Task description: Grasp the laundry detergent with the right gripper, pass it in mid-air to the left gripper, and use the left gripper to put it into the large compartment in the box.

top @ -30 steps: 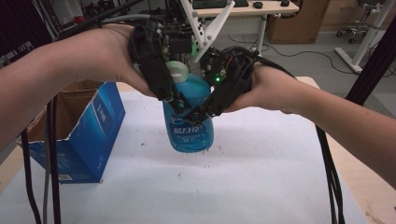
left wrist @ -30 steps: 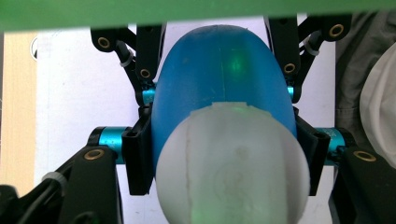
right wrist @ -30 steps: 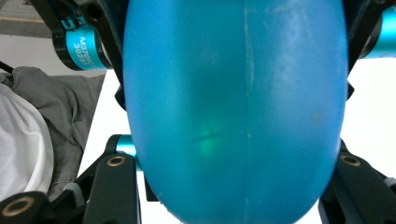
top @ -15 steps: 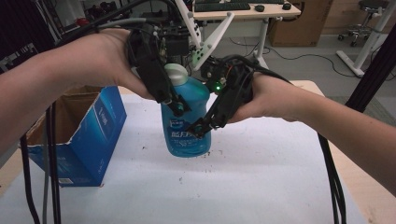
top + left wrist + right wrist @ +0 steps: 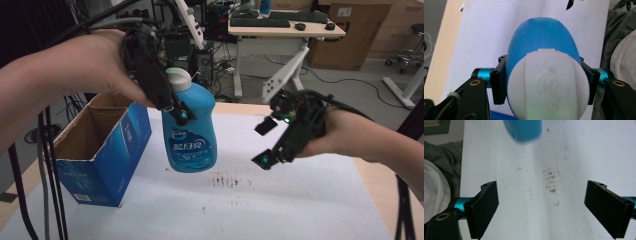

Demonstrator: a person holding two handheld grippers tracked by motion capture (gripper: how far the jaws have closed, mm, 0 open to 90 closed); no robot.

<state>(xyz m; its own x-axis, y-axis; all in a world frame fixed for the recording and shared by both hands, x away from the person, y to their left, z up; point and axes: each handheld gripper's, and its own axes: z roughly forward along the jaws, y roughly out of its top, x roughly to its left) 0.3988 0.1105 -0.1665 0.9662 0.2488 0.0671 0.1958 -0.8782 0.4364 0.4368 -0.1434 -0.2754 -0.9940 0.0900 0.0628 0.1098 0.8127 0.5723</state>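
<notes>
Overhead, the left gripper (image 5: 167,102) hung above the counter (image 5: 300,200) with its fingers (image 5: 499,82) clenched on the neck of a blue bottle (image 5: 190,130), just below the white cap (image 5: 178,79). The bottle dangled upright in the air, its base clear of the white sheet, a little toward nine o'clock from the counter's middle. In the left gripper view the pads pressed either side of the bottle (image 5: 541,37), with the cap (image 5: 546,85) bulging up between them. At three o'clock from the bottle, well apart from it, the right gripper (image 5: 265,142) was tilted down toward the counter; its fingers (image 5: 485,207) had just been opening and were released, standing wide with nothing between them. In the right gripper view only the stained white sheet (image 5: 549,180) lay between the pads, and the bottle's blue base (image 5: 524,130) showed blurred at twelve o'clock. A cluster of brown stains (image 5: 227,180) marked the sheet at about five o'clock from the bottle. At nine o'clock from the bottle stood an open blue cardboard box (image 5: 107,150), near it but not touching.
</notes>
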